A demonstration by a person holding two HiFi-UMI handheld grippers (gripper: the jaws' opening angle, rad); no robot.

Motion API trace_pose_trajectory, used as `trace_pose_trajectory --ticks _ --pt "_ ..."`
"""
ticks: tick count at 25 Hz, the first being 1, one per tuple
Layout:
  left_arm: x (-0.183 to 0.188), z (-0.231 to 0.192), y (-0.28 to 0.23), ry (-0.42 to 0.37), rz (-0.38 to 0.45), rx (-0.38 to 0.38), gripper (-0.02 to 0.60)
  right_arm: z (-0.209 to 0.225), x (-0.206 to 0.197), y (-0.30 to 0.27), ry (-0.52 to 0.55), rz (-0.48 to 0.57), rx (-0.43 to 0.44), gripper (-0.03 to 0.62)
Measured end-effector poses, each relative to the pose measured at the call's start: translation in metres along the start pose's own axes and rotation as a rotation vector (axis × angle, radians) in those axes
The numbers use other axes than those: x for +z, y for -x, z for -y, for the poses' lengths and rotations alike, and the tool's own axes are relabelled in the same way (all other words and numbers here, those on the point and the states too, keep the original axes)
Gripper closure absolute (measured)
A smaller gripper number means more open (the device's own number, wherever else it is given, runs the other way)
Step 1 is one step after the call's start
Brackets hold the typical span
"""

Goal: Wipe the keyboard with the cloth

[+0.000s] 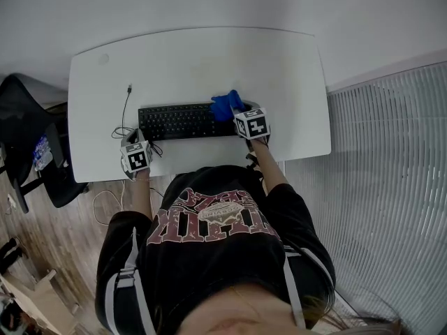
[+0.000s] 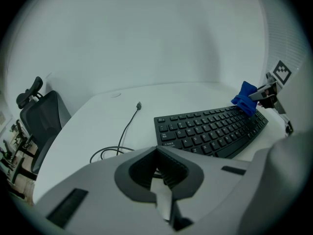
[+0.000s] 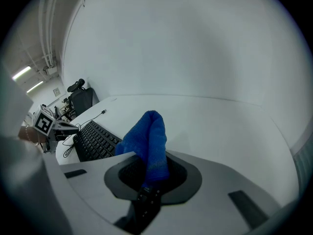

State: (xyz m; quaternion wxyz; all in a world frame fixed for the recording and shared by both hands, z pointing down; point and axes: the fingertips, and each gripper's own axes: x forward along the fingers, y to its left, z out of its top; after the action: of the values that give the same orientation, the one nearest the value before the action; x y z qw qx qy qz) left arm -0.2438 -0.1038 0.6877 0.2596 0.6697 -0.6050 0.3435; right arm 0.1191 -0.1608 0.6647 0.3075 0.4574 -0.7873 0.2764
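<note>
The keyboard (image 1: 181,121) lies mid-worktop (image 1: 195,61), nearer the front edge. The cloth (image 1: 226,105) sits on its right end, held in the right claw (image 1: 236,112), which reaches in from the front. The left claw (image 1: 139,137) is at the keyboard's front left corner (over the cable's loop). The cable (image 1: 126,107) runs back along the keyboard's left. A chair (image 1: 21,117) stands left of the worktop.

Black T-shirt (image 1: 209,278) with dark-red lettering (image 1: 209,223) and white side stripes (image 1: 134,271)
</note>
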Motion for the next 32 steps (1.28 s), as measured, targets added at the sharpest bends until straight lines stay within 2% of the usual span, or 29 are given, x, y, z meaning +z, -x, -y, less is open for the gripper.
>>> trace_pose_trajectory --ticks 3,11,32 --pt "0.000 0.001 0.000 0.000 0.002 0.002 0.549 0.012 -0.006 0.006 0.011 0.003 -0.021 0.530" --pt "0.003 0.004 0.004 -0.006 -0.001 0.002 0.549 0.044 -0.019 0.027 -0.044 0.017 -0.083 0.530" --pt "0.000 0.000 0.002 0.008 0.000 -0.003 0.549 0.099 -0.050 0.058 -0.118 0.008 -0.252 0.530"
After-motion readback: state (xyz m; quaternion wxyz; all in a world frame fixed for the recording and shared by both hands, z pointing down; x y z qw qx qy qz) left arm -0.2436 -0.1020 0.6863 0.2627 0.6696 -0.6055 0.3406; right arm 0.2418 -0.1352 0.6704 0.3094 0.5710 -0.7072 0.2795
